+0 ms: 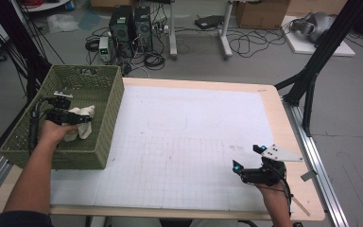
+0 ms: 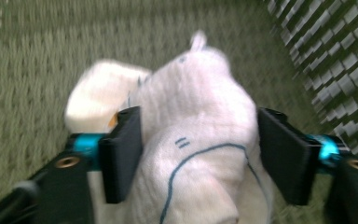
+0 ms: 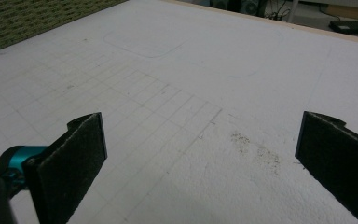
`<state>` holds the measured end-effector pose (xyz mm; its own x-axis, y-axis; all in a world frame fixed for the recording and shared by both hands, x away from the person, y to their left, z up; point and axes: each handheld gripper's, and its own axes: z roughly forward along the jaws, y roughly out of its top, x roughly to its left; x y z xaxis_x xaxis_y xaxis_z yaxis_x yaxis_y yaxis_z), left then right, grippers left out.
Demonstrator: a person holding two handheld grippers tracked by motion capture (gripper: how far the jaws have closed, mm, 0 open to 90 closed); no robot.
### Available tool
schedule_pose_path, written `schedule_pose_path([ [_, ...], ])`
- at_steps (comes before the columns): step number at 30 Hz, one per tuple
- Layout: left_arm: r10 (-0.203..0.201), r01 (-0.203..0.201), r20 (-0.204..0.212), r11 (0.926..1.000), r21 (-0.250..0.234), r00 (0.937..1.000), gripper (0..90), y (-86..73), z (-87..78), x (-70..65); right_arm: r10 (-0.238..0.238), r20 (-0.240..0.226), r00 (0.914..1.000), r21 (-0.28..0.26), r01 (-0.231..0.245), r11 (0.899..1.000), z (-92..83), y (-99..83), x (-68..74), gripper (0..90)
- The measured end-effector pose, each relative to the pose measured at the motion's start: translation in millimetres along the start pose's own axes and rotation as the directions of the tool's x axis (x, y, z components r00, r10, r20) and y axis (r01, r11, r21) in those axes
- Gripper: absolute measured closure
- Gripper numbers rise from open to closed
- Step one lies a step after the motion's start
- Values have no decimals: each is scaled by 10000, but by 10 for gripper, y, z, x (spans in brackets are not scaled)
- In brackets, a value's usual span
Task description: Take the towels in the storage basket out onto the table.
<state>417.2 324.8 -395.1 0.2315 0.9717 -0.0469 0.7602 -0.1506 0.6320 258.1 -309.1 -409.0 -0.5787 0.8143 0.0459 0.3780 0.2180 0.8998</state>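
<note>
Looking along my left tool (image 2: 198, 154), I see blue lines on the one white cloth (image 2: 191, 140) lying in the green basket (image 1: 105, 118), jaws flanking it, while my right tool (image 1: 250, 158) hovers spread over the surface (image 1: 194, 137).

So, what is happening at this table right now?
A person holds a gripper in each hand. The left gripper is down inside the green basket, its fingers around a white cloth; the left one touches it, the right looks just clear. The right gripper waits open over the white mat.
</note>
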Motion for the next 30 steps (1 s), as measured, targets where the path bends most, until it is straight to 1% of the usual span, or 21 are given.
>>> schedule_pose_path([
  [1,28,-29,57,9998,195,10000,395,-8,13,-3,7,-11,10000,-4,-7,10000,2,0,4,9],
  [3,353,-355,46,9978,561,9994,521,-15,15,-15,-30,-9,10000,-16,30,10000,3,2,10,9],
  [4,465,-464,5,9971,602,9989,688,-14,6,-19,-26,-20,10000,-22,25,10000,-2,3,11,9],
  [5,577,-574,-36,9967,577,9983,688,-10,-14,-17,-26,-20,10000,-22,25,10000,-2,3,11,9],
  [6,570,-563,-122,9972,497,9983,731,-1,-39,-13,-28,-35,10000,-47,28,10000,-4,3,7,9],
  [8,341,-341,-120,9994,19,9993,755,16,-97,5,32,-1,10000,-91,-32,10000,-14,6,5,9],
  [10,117,-113,52,9980,-619,9999,760,30,-173,26,114,-13,9999,-124,-114,9999,-23,6,2,9],
  [11,42,-34,75,9955,-949,10000,761,39,-219,32,93,-2,10000,-140,-93,9999,-23,6,-3,9],
  [13,-36,43,45,9864,-1644,10000,764,60,-332,63,105,-7,9999,-169,-105,9998,-22,9,-3,9],
  [14,-232,248,105,9787,-2039,9997,764,63,-394,84,105,-7,9999,-169,-105,9998,-22,9,-3,9],
  [15,-310,338,160,9730,-2284,9994,765,67,-460,114,126,-32,9999,-175,-127,9998,-24,9,1,10],
  [16,-335,353,114,9683,-2472,9994,766,74,-522,134,159,-43,9999,-168,-159,9997,-26,11,5,10],
  [17,-275,286,81,9627,-2689,9996,767,80,-585,150,115,-85,9999,-196,-116,9997,-29,15,3,14],
  [19,-232,284,202,9482,-3163,9995,767,92,-713,177,154,-93,9998,-199,-155,9997,-31,17,4,15],
  [21,-174,253,250,9304,-3656,9995,769,102,-835,196,143,-109,9998,-203,-145,9997,-30,20,4,15],
  [22,-192,283,270,9198,-3914,9994,769,107,-890,203,171,-118,9998,-223,-174,9996,-27,21,7,15],
  [24,-245,385,372,8950,-4444,9990,769,116,-990,218,144,-137,9998,-215,-147,9997,-19,26,13,15],
  [26,-214,371,381,8765,-4800,9990,769,126,-1078,222,101,-163,9998,-224,-105,9997,-10,40,24,15],
  [28,-123,317,414,8600,-5094,9991,770,140,-1165,215,60,-185,9998,-234,-64,9997,3,59,41,15],
  [29,-53,274,434,8490,-5276,9990,770,148,-1211,209,60,-185,9998,-234,-64,9997,3,59,41,15],
  [30,42,189,413,8399,-5425,9991,771,156,-1256,199,65,-184,9998,-222,-69,9997,7,61,42,15],
])
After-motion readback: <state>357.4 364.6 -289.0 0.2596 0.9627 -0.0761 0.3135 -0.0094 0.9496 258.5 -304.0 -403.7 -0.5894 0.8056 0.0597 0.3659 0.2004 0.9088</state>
